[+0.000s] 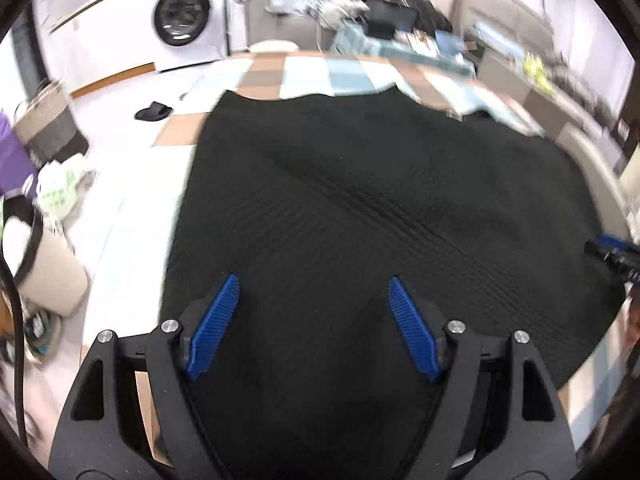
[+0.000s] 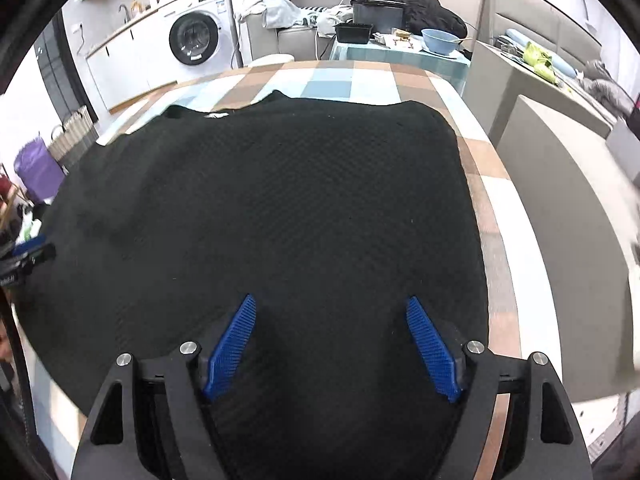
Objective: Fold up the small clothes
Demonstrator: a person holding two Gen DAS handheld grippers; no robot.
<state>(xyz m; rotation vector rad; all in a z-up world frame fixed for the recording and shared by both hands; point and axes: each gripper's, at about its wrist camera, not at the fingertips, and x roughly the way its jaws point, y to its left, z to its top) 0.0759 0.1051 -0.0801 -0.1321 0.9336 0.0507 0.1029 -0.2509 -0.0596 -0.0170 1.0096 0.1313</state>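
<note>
A black textured garment (image 1: 360,208) lies spread flat over a table with a checked cloth (image 1: 304,74); the same black garment (image 2: 280,200) fills most of the right wrist view. My left gripper (image 1: 313,286) hovers over its near part, blue pads wide apart, nothing between them. My right gripper (image 2: 331,306) is also open above the garment's near right part, with its jaws holding nothing. The other gripper's tip shows at the right edge (image 1: 614,252) of the left view and at the left edge (image 2: 28,254) of the right view.
A washing machine (image 2: 196,38) stands at the back left. Behind the table is a side table with a blue bowl (image 2: 440,40) and black boxes. A grey chair back (image 2: 568,216) stands close on the right. Baskets and bags (image 1: 44,128) crowd the floor at left.
</note>
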